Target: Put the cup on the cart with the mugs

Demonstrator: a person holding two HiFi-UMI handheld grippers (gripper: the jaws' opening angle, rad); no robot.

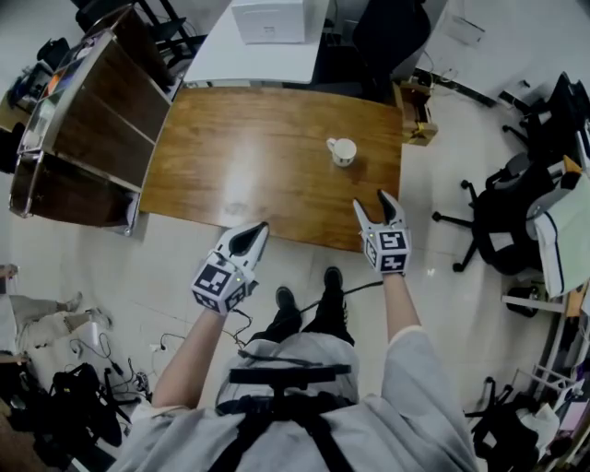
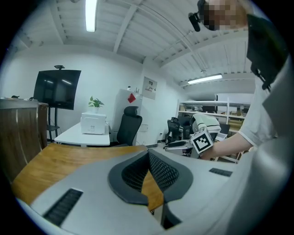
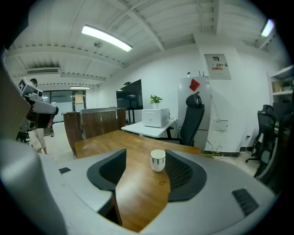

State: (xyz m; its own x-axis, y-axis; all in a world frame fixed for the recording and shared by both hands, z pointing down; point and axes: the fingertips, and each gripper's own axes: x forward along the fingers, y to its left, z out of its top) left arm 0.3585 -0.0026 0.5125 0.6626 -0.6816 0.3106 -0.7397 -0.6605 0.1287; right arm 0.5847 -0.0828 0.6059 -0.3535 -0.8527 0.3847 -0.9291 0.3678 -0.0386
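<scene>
Head view, left to right: a wooden shelf unit (image 1: 83, 120) with a metal frame stands at the left end of the brown tabletop (image 1: 240, 157), touching or just beside its edge; nothing can be made out on its shelves. The left hand-held gripper (image 1: 258, 229) hangs over the near edge of the tabletop, left of centre, tilted with its tips pointing up and to the right. Left gripper view: the left hand-held gripper (image 2: 148, 154) has its jaws closed, pads meeting at the tips, with nothing between them. Beyond the far edge stands a white table carrying a white box (image 1: 268, 20). The cup (image 1: 342, 150), white with its handle to the left, stands upright on the right part of the tabletop, alone. The right hand-held gripper (image 1: 372, 201) is at the near edge, behind the cup and clearly apart from it. Right gripper view: the right hand-held gripper (image 3: 146, 153) has its jaws spread and empty; the cup (image 3: 157, 160) is lined up in the gap, nearer the right jaw, but sits beyond the tips, untouched. A black office chair (image 1: 502, 217) stands on the floor at far right.
</scene>
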